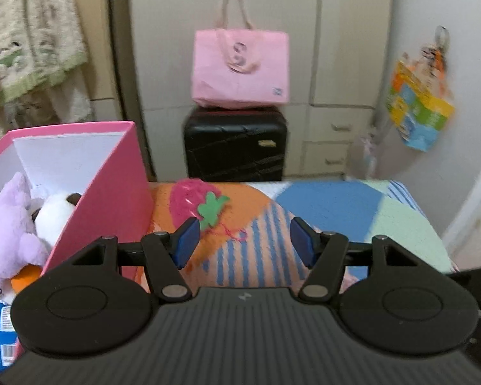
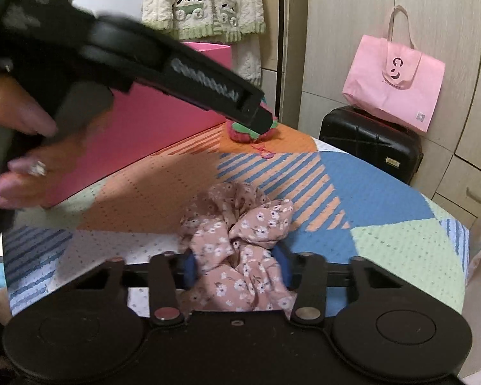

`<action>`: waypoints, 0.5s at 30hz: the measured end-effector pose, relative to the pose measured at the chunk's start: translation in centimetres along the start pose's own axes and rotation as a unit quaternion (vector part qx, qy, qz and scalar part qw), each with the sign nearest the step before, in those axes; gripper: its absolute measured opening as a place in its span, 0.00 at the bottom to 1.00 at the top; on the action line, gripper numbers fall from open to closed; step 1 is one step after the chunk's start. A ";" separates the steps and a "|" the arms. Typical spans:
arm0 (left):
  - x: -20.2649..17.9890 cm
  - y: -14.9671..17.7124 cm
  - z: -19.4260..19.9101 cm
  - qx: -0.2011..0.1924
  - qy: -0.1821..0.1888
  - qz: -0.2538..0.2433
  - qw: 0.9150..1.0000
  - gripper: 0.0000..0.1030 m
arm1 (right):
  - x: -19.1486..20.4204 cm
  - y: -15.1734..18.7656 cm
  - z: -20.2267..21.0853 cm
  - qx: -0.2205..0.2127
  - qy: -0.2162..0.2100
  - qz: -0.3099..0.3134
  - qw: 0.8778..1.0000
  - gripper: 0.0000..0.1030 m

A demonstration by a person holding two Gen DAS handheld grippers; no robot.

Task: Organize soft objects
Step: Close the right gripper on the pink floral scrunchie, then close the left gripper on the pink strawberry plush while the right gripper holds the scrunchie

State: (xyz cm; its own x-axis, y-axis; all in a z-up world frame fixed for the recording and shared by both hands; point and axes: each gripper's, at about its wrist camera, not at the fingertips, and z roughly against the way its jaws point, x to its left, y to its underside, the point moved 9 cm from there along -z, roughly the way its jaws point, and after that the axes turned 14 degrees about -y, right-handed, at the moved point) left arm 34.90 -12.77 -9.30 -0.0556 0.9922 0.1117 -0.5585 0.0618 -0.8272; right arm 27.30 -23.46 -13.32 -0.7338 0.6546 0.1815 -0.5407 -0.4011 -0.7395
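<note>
Floral cloth: pink, flower-printed, crumpled; nearest the right wrist camera, lying on the patchwork cover with its near folds bunched between the blue pads.
Right tongs: clamped on the floral cloth; pads pressed into the fabric on both sides.
Left tongs: blue pads apart, nothing between them; aimed downward toward the strawberry toy, not touching it. Seen from the right wrist view, the tip hangs just over that toy.
Left hand: wrapped round the handle of the left tool, ring on 1 finger.
Strawberry toy: knitted, red-pink with a green leaf, loose yarn tail trailing; on the orange patch, just beside the box's outer wall.
Pink box: open-topped, white inside, standing at the far left of the bench.
Contents of box: lilac plush and white plush already inside, leaning together; an orange part shows below them.
Background: pink tote on a black suitcase, well apart from the work.
Step in hand: 2 items left out; cloth gripped, strawberry being approached.
Next move calls for: lifting the cloth clear without dragging the cover, carrying it over the box rim; left tongs lowering to straddle the strawberry's body rather than its yarn.
</note>
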 end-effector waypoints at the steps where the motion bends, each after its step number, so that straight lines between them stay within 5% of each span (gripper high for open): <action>1: 0.1 -0.1 -0.3 -0.010 -0.016 0.003 1.000 0.60 | -0.4 -0.1 0.1 -0.001 0.006 0.002 1.000 0.33; 15: -0.8 -1.0 -5.4 -0.016 -0.131 -0.006 0.991 0.61 | -7.1 -2.4 0.6 -0.052 0.075 -0.048 0.995 0.29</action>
State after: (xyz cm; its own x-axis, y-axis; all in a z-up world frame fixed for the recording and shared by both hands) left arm 40.00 -13.04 -11.57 -0.2650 0.9293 0.2571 -0.5334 0.0809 -0.8420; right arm 33.56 -27.60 -12.45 -0.6069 0.7779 0.1626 -0.5550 -0.2684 -0.7873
